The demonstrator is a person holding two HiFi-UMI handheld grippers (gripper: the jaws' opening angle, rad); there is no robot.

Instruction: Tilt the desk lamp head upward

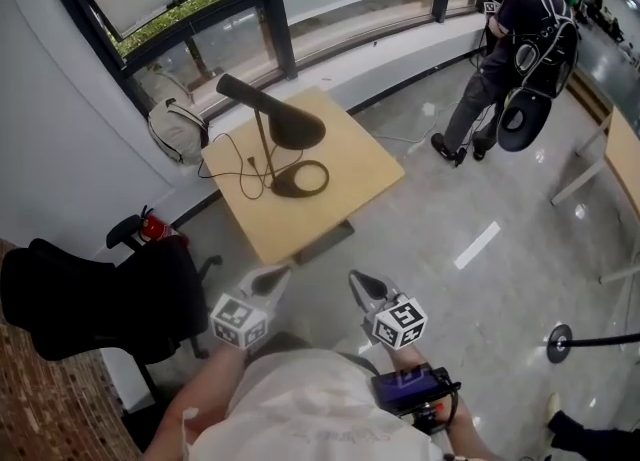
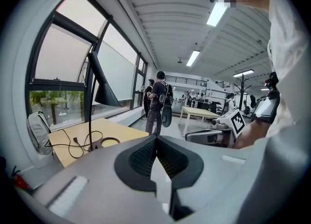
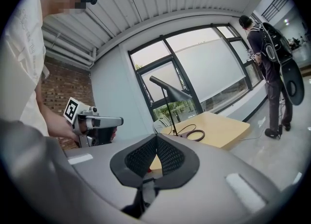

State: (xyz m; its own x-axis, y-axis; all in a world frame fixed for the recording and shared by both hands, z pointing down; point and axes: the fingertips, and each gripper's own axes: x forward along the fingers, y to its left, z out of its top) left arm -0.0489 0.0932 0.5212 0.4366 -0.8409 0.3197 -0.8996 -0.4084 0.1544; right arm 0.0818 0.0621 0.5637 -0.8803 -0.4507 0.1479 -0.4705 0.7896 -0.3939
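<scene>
Table (image 1: 365,164): light wood, set by the window.

Desk lamp (image 1: 266,144): stands mid-table. Its ring base (image 1: 300,179) lies flat and the cord (image 1: 250,162) is looped toward the table's window-side edge.

Lamp head (image 1: 292,125): the cone slants down with its mouth facing the tabletop, so it is not yet tilted up.

Left gripper (image 1: 272,277) and right gripper (image 1: 362,284): both held off the table's near edge, well apart from the lamp. The jaws of each are pressed together with nothing between them.

Judgement: task not begun. The approach, taking hold of the head and the upward tilt all remain.
</scene>
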